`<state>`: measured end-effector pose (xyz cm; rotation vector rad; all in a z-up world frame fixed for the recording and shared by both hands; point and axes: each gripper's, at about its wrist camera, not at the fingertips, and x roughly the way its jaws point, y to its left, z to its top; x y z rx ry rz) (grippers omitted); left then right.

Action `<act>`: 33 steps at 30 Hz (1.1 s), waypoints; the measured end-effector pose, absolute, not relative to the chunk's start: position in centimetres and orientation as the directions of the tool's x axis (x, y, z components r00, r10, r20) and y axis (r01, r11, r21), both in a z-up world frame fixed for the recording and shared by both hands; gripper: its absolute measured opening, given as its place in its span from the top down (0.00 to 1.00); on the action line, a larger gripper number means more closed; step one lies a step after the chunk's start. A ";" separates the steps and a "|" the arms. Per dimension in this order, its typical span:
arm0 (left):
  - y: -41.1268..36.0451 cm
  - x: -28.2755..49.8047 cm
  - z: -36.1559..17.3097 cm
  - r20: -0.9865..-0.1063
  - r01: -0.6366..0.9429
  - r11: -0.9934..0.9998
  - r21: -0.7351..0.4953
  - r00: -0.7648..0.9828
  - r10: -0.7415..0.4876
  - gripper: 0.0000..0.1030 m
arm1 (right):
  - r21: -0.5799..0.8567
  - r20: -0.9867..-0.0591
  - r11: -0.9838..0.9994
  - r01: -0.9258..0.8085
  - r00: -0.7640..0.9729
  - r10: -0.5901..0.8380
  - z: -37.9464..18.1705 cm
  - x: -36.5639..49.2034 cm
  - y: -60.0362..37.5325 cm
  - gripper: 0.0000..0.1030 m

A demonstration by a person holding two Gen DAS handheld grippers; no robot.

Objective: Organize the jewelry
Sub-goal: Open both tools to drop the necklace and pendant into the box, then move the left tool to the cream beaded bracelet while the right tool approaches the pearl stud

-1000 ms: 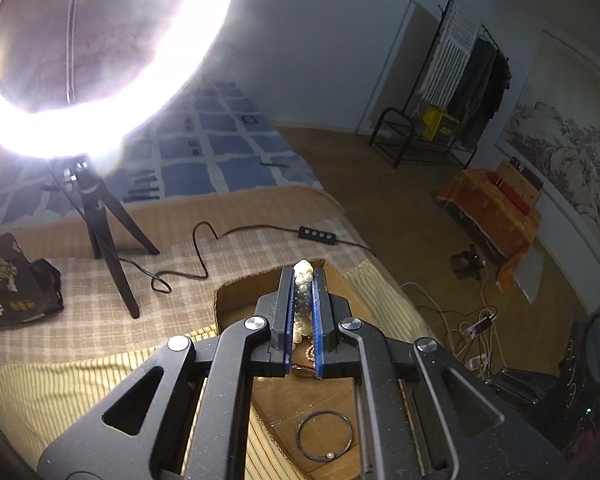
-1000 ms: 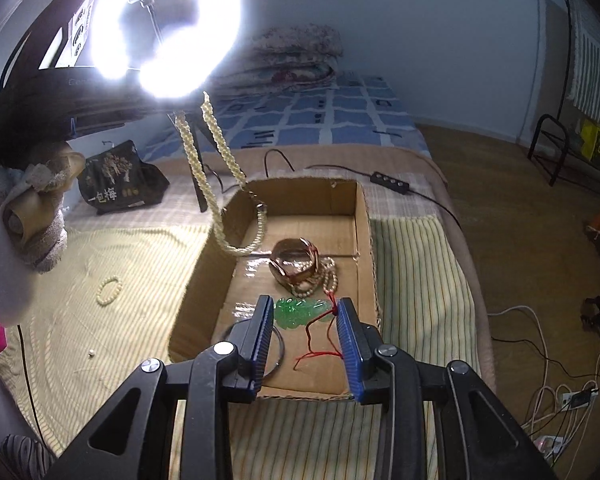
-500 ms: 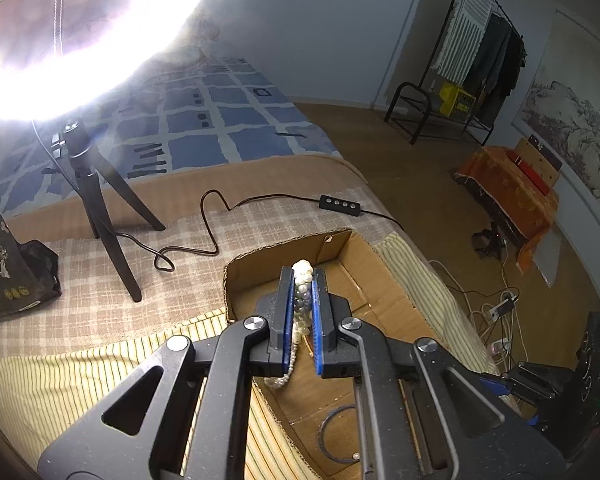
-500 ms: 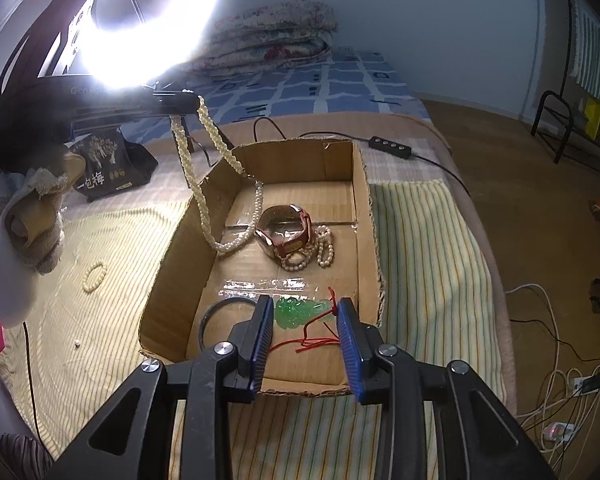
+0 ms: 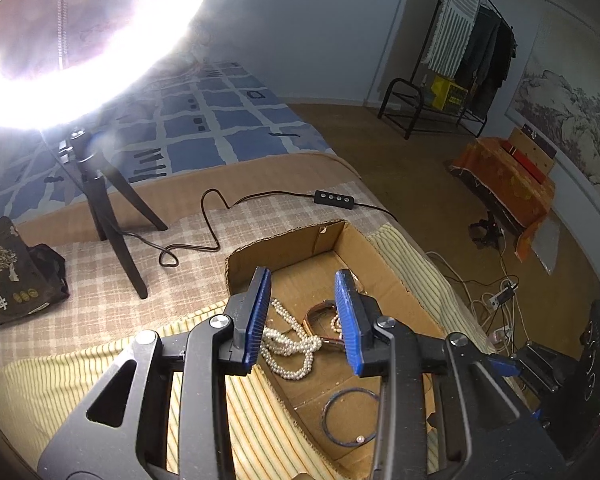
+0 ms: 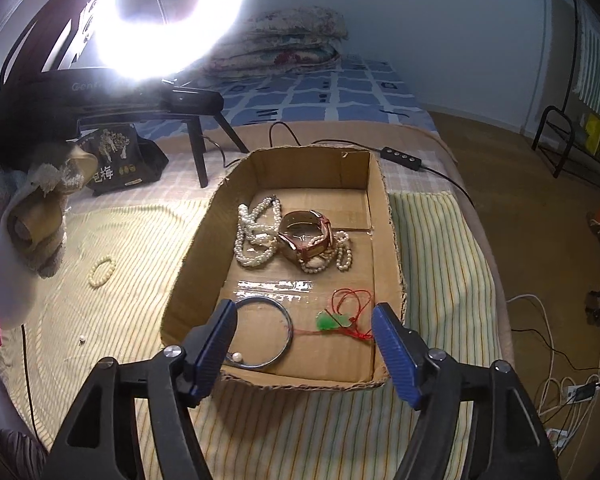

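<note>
Lying in a loose heap inside the cardboard box [image 6: 384, 216] on the bed [image 6: 432, 248], the pearl necklace [image 6: 256, 236] rests against the rose-gold watch [image 6: 306, 236], and both grippers have just been opening: the left hand-held gripper [image 5: 302, 316] gapes above the pearls with nothing between its pads, the right hand-held gripper [image 6: 302, 348] stands wide over the green pendant [image 6: 332, 321] on its red cord. Strands looped around the watch could snag and drag it along if either is lifted again. A small bead bracelet [image 6: 101, 272] and one loose pearl [image 6: 82, 340] remain outside on the striped cover, easily overlooked or nudged off.
</note>
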<state>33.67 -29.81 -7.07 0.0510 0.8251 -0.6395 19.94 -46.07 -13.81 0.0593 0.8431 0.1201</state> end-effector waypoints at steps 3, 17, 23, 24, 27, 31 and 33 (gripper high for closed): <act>-28.8 33.2 -6.7 -0.695 0.546 0.814 -0.197 0.508 -0.508 0.68 | 0.099 -0.738 0.992 -0.078 0.663 0.126 -13.3 19.5 -45.7 0.25; -19.2 29.8 -5.4 -0.696 0.512 0.848 -0.137 0.559 -0.450 0.68 | 0.104 -0.722 0.988 -0.115 0.674 0.155 -11.1 16.3 -41.9 0.21; -13.1 28.0 -5.8 -0.705 0.486 0.868 -0.098 0.582 -0.406 0.68 | 0.117 -0.708 0.978 -0.171 0.676 0.204 -10.4 15.3 -39.3 0.21; -12.4 27.7 -5.8 -0.706 0.481 0.872 -0.093 0.585 -0.399 0.68 | 0.120 -0.706 0.976 -0.182 0.676 0.213 -10.3 15.2 -38.8 0.21; -9.5 27.1 -6.4 -0.713 0.463 0.881 -0.094 0.587 -0.384 0.68 | 0.125 -0.701 0.970 -0.209 0.673 0.236 -10.3 14.9 -37.5 0.21; -6.8 26.7 -7.7 -0.724 0.444 0.889 -0.115 0.575 -0.381 0.68 | 0.135 -0.691 0.955 -0.264 0.665 0.282 -10.6 14.5 -35.0 0.22; -6.1 26.7 -8.6 -0.735 0.432 0.893 -0.128 0.562 -0.378 0.68 | 0.135 -0.690 0.946 -0.296 0.657 0.304 -11.0 14.4 -33.8 0.25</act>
